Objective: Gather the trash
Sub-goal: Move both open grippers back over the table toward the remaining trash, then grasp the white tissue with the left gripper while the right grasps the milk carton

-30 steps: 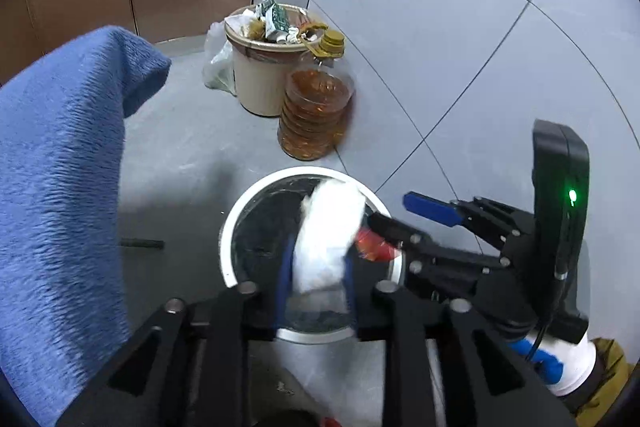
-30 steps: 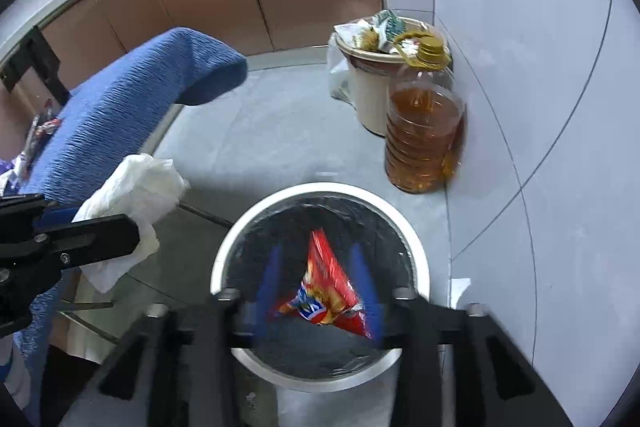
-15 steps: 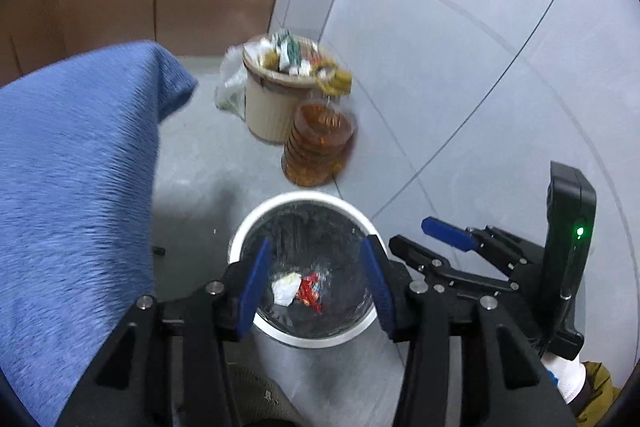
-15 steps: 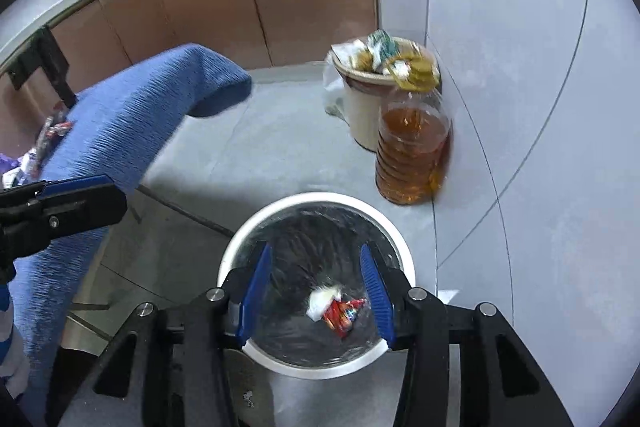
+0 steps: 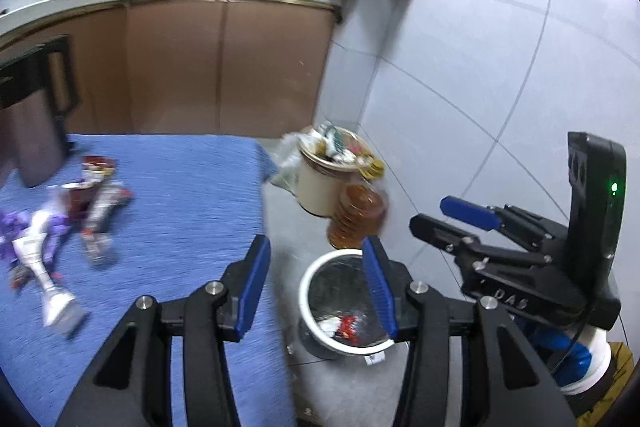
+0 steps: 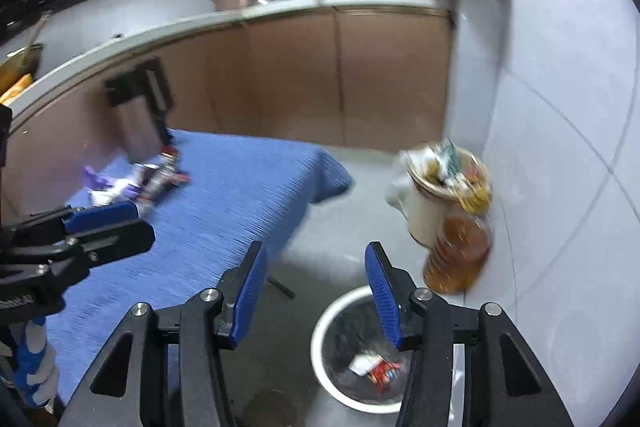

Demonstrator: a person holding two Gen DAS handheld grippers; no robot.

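surroundings: overfull cream bin (image 5: 320, 187) and amber oil bottle (image 5: 356, 219) by grey tiled wall | trash: wrappers (image 5: 72, 211) on blue tablecloth (image 5: 192, 195); red packet (image 6: 382, 371) in white-rimmed bin (image 6: 320, 339) | left gripper (image 5: 316, 285) angled down, fingers apart, empty | right gripper (image 6: 316, 291) angled down, jaws opening, empty

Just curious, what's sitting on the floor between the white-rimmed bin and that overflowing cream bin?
A bottle of amber liquid stands between the white-rimmed bin and the cream bin, touching the latter; both wrist views show it.
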